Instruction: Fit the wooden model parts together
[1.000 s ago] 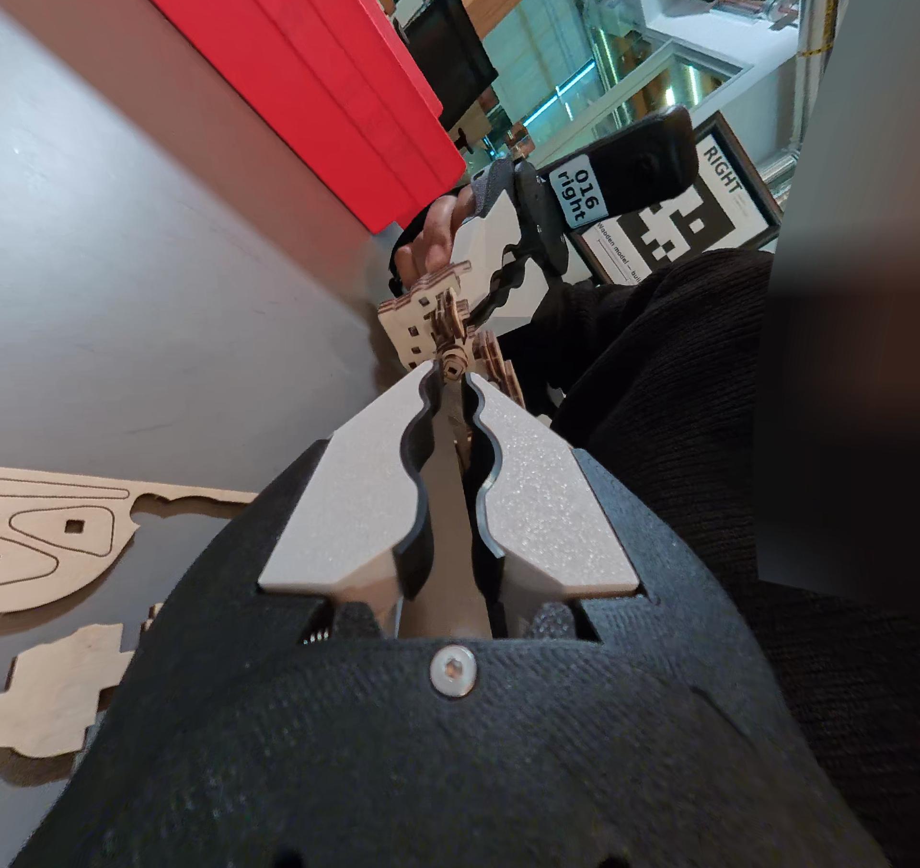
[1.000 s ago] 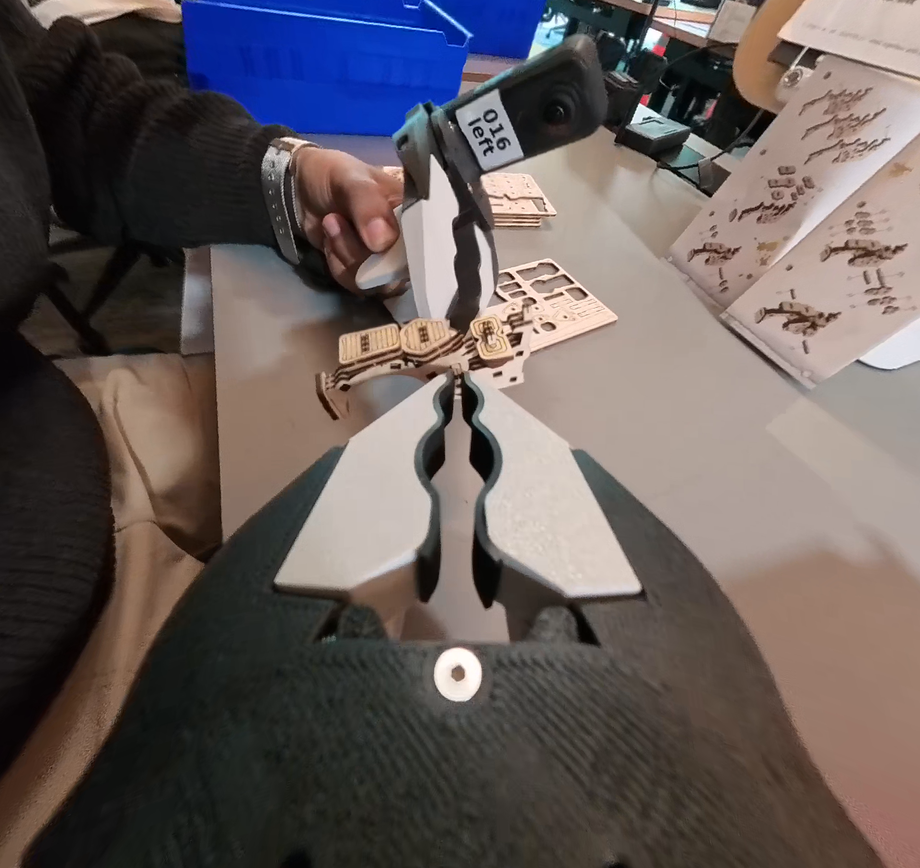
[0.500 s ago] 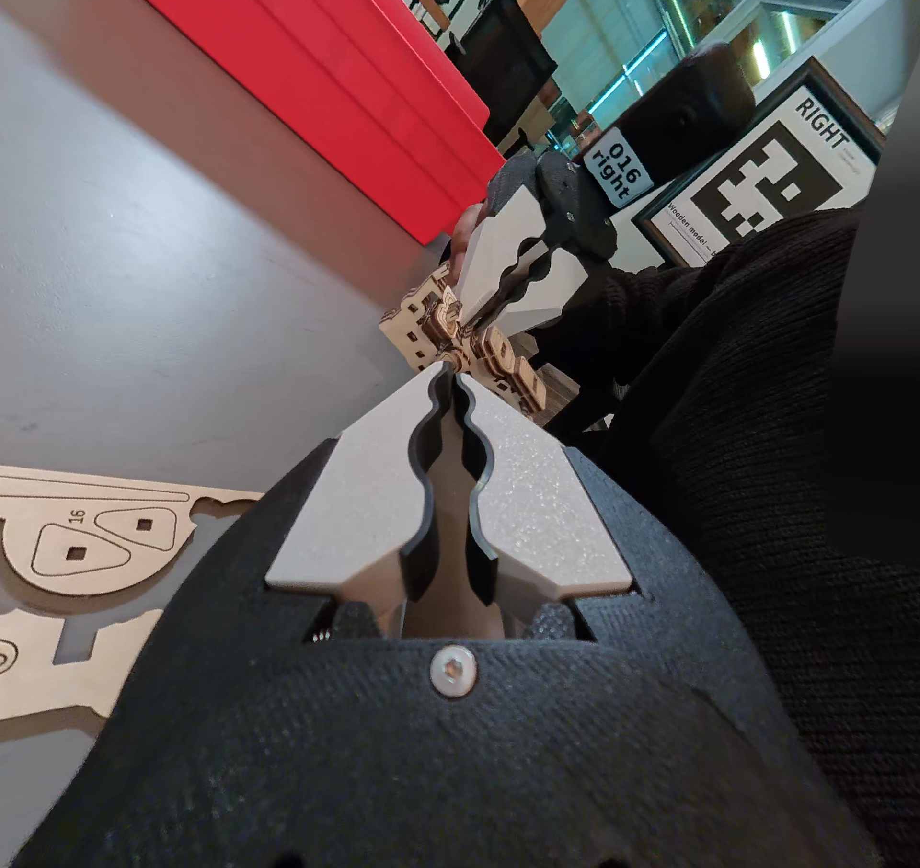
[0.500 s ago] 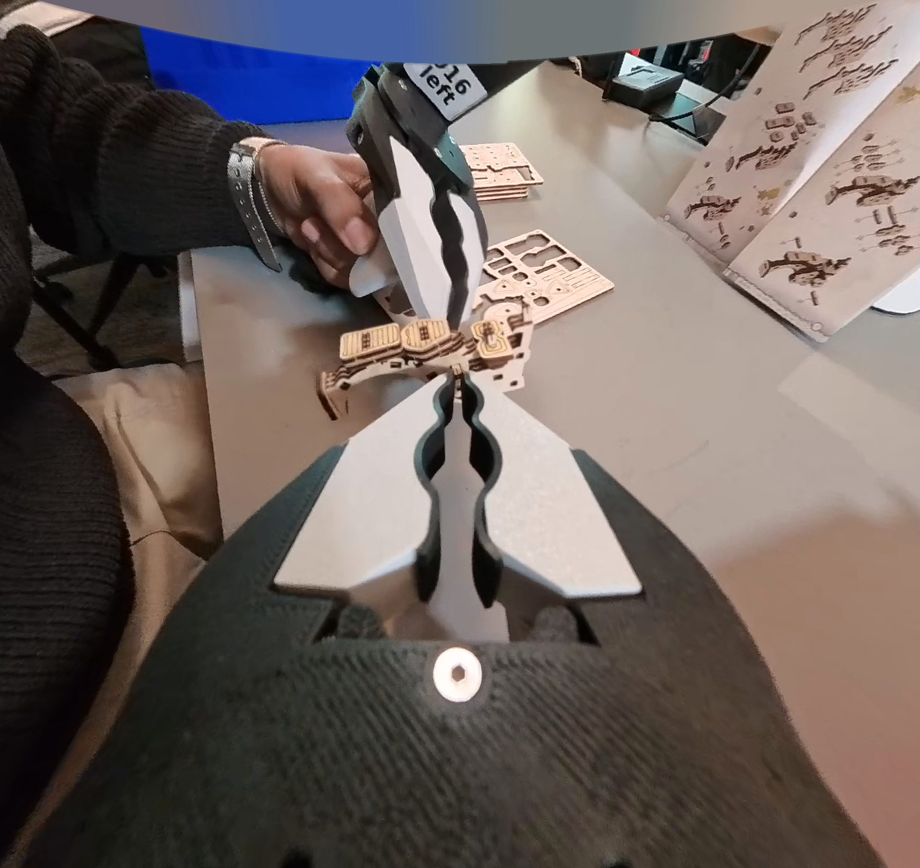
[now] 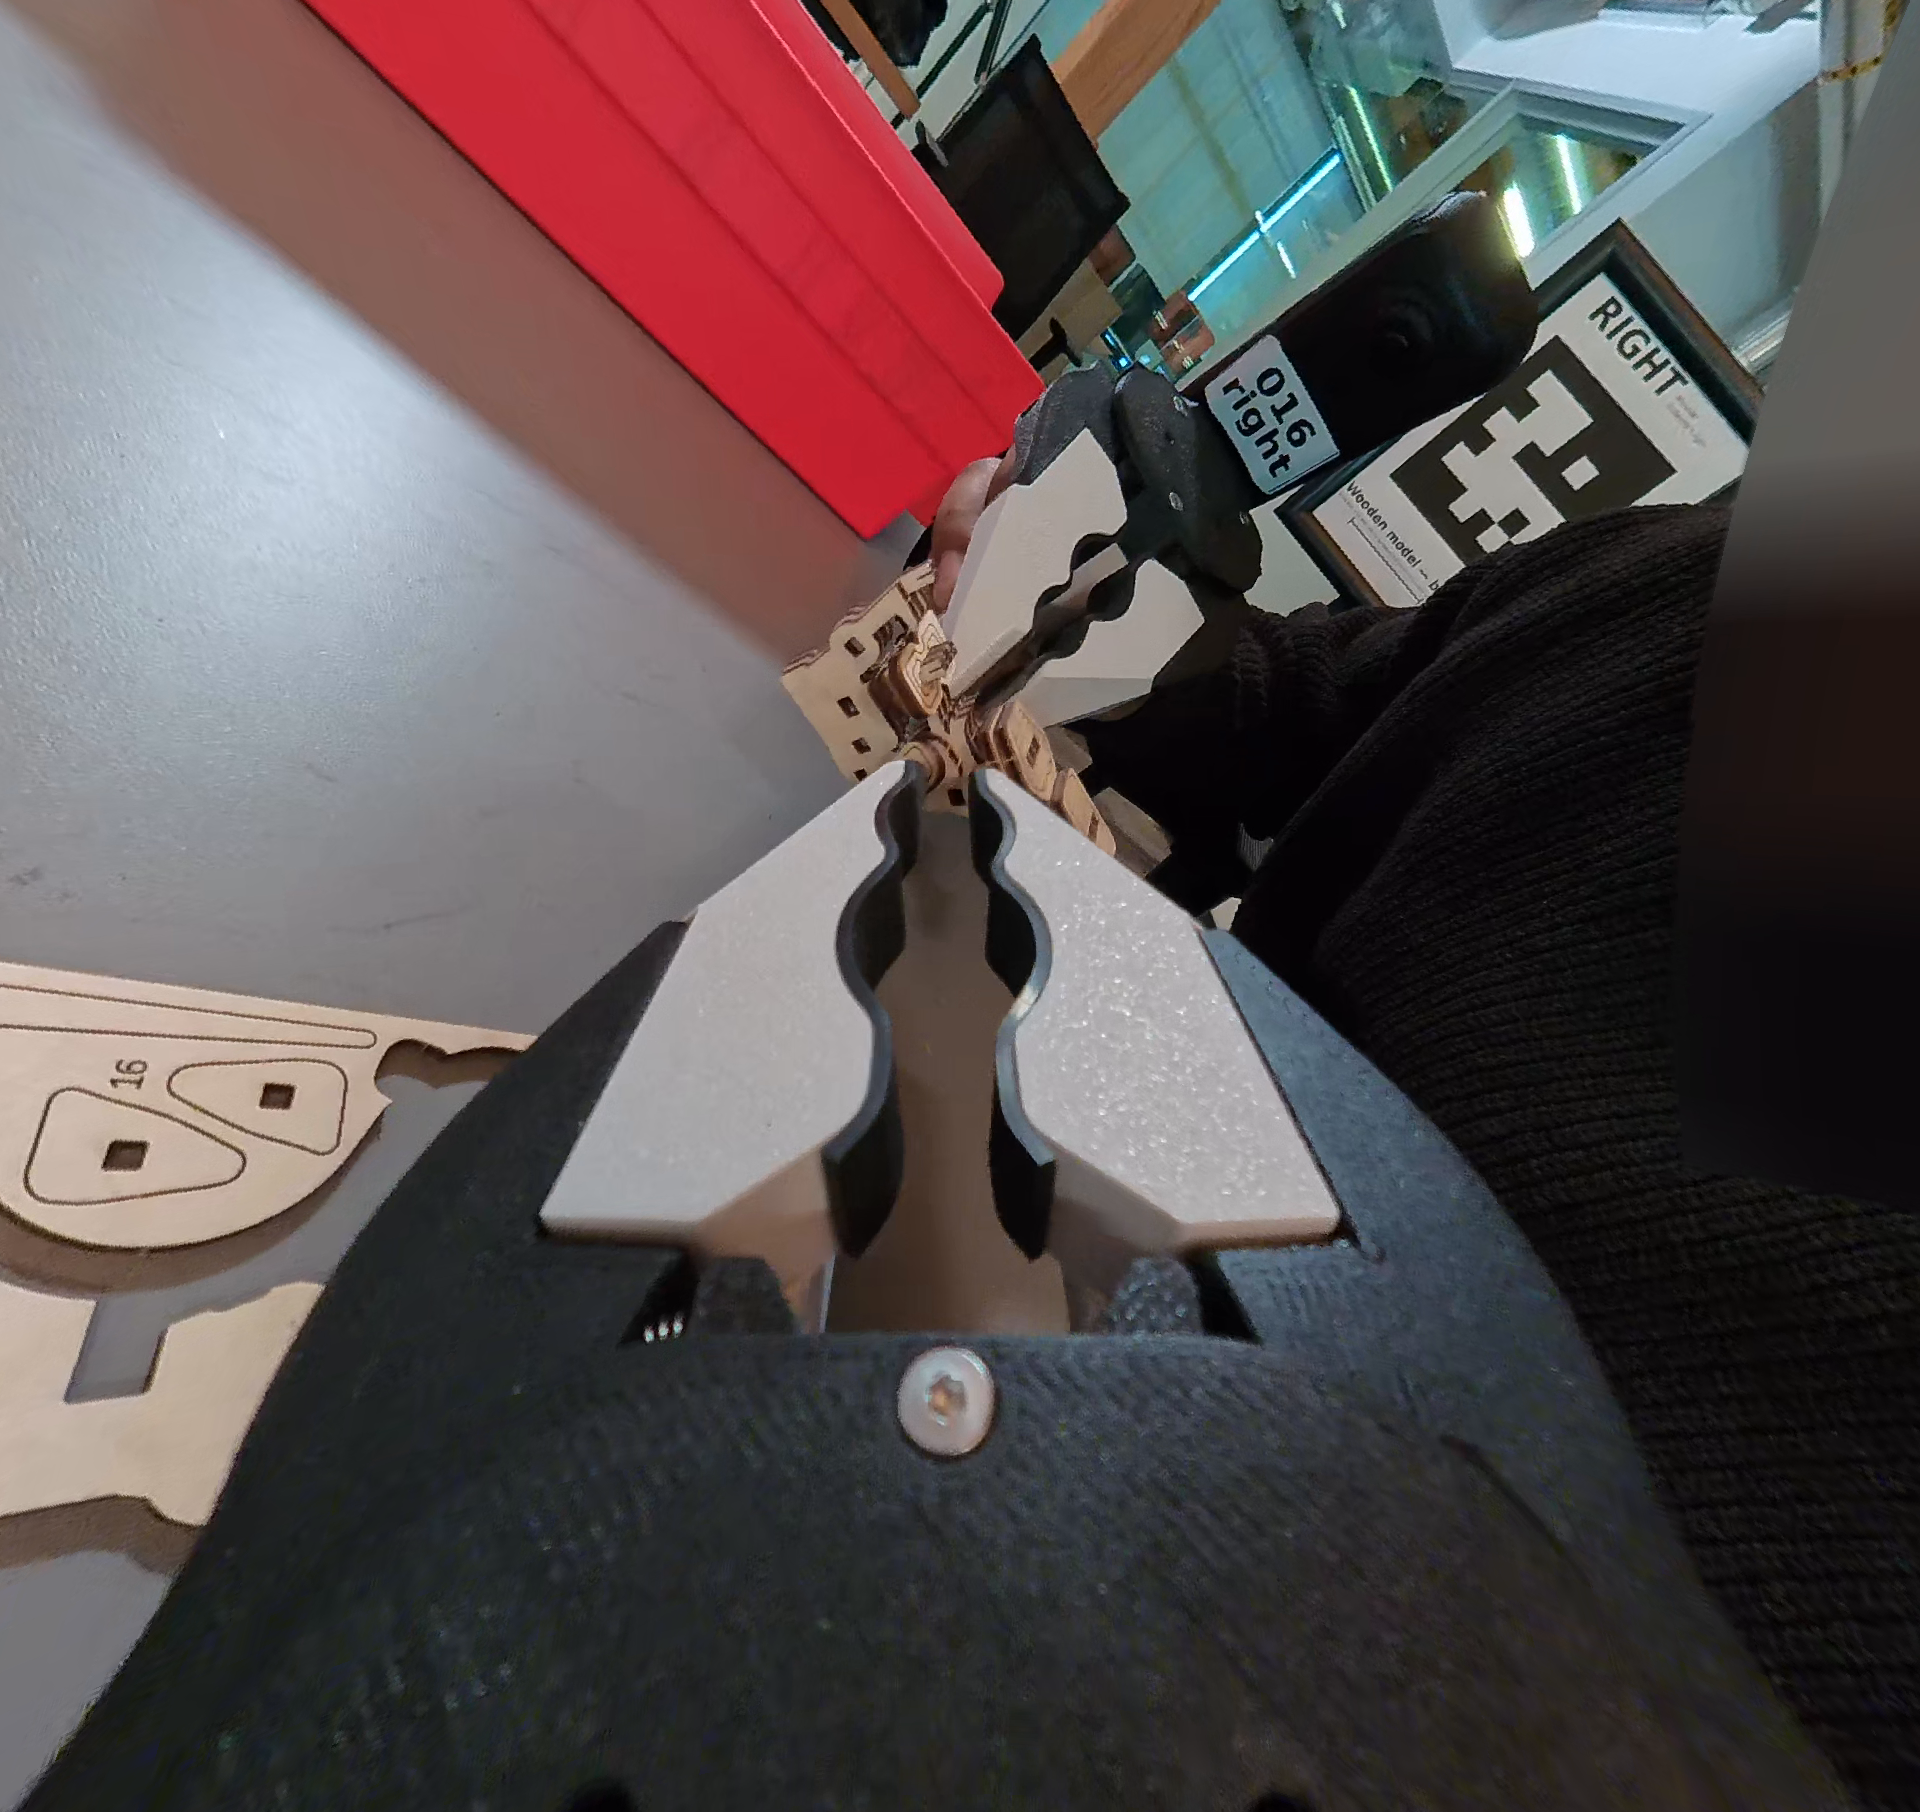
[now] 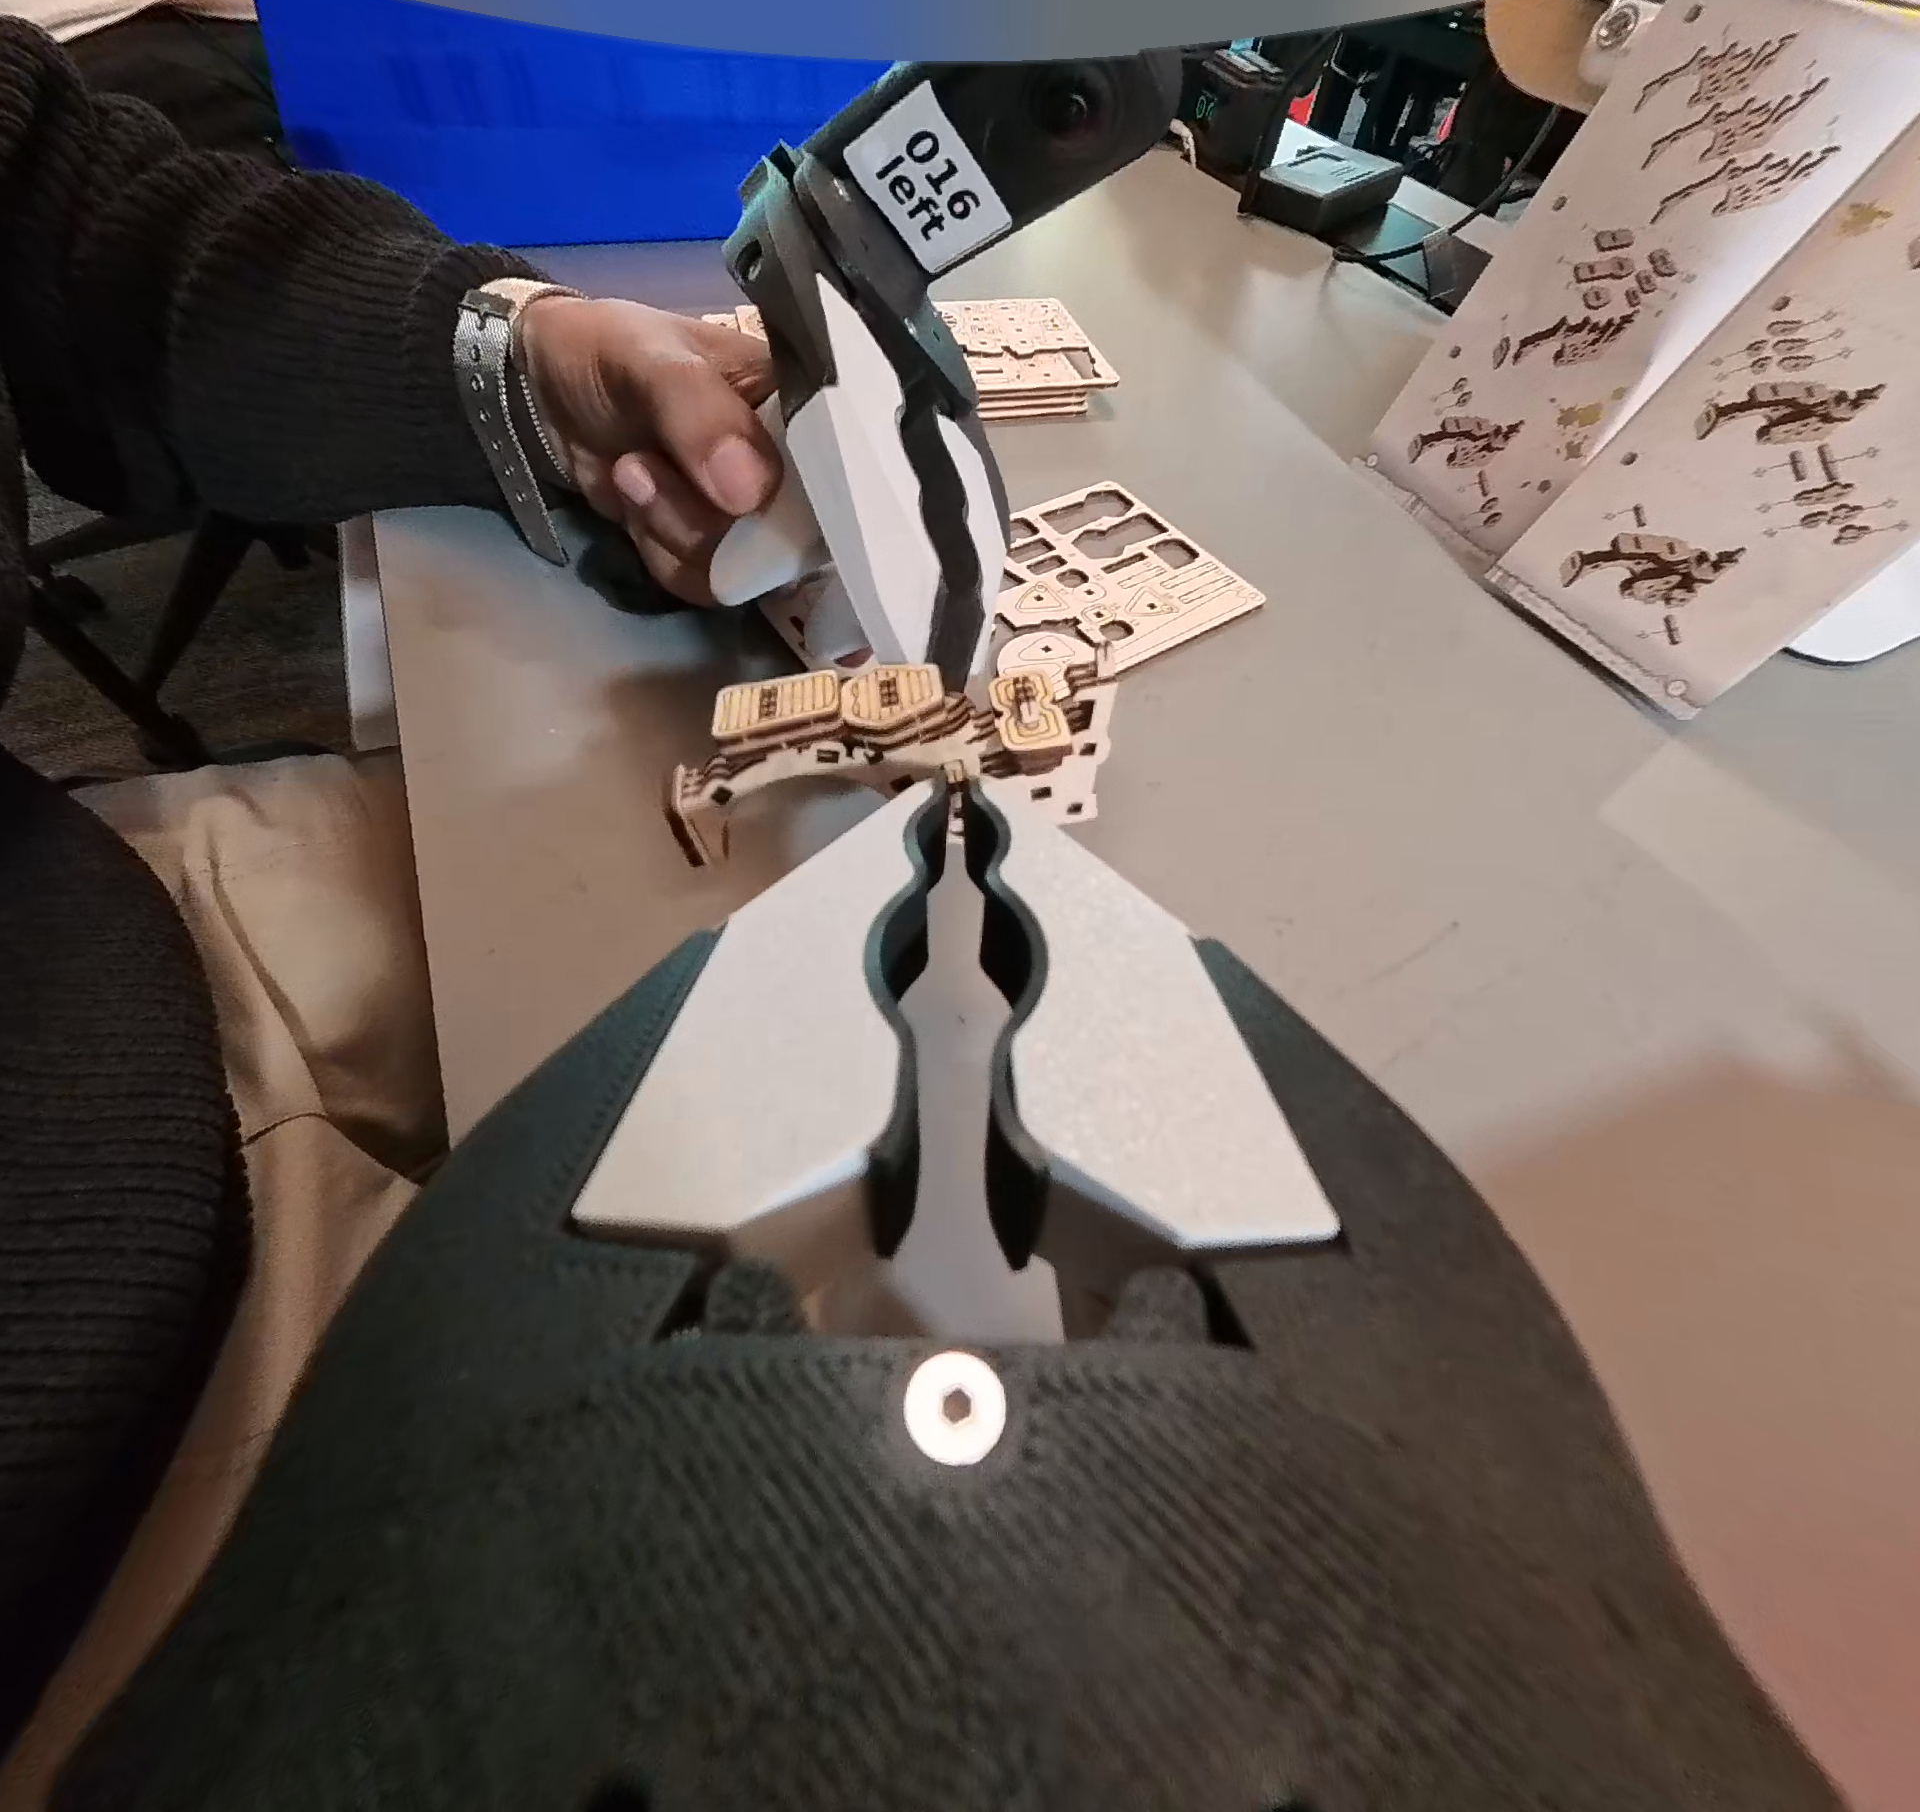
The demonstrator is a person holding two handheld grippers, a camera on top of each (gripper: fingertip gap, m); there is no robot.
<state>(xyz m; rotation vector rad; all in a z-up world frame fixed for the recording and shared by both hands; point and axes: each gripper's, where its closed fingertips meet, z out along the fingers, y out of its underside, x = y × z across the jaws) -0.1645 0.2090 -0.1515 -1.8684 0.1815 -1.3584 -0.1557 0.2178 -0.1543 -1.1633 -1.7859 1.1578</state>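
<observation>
A partly built wooden model of layered tan plywood pieces hangs in the air above the grey table. My right gripper is shut on a small tab at the model's near edge. My left gripper comes down from above and is shut on the model's top. In the left wrist view, my left gripper pinches the model at its fingertips. The right gripper grips it from the far side.
Wooden part sheets lie on the table, with a stack behind and one near the left gripper. Instruction sheets stand at right. There is a red bin, a blue bin and a framed marker sign. A hand holds the left gripper. Only a small space, under 4 cm, lies between the two pairs of fingers.
Both grippers keep hold of the model. The left gripper has tilted and shifted slightly above it; the model has barely moved.
</observation>
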